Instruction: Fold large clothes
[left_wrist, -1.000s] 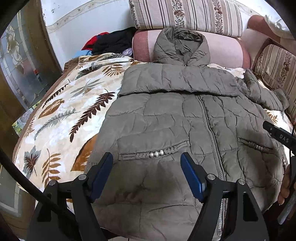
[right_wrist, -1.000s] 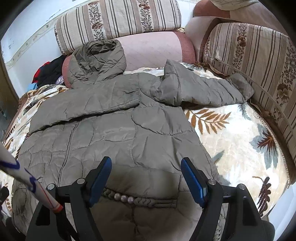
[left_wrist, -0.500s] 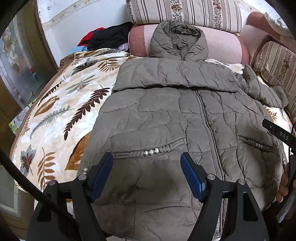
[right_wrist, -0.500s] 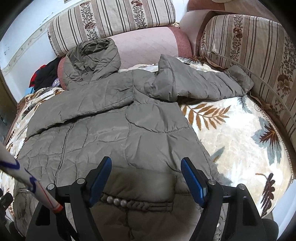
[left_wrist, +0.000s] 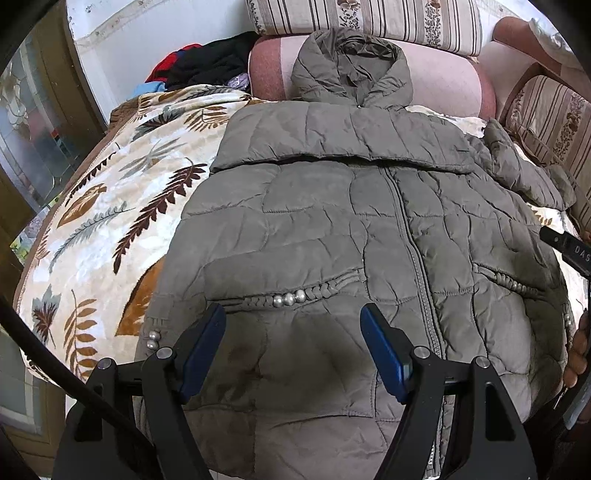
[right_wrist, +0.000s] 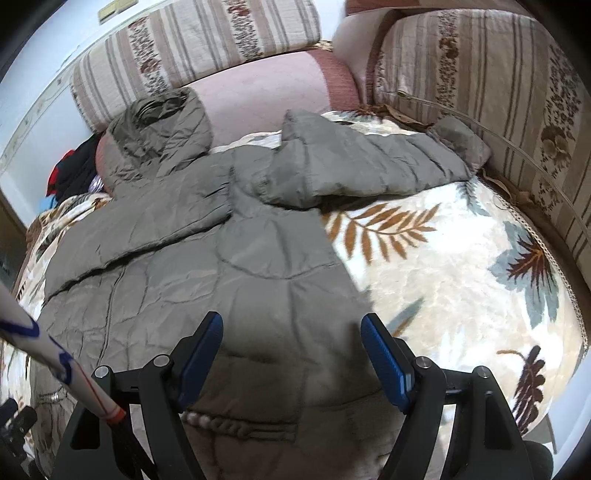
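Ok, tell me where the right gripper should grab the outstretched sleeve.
Take the sleeve at its cuff, coming from above. It lies flat across the blanket toward the cushions, and the cuff is its free end, so lifting there probably lets it fold back over the coat.

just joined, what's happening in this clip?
A person holds a gripper in each hand over a grey-green hooded puffer jacket spread front-up on a leaf-print blanket. Left gripper and right gripper are both open near the hem, gripping nothing. One sleeve is still stretched out sideways.
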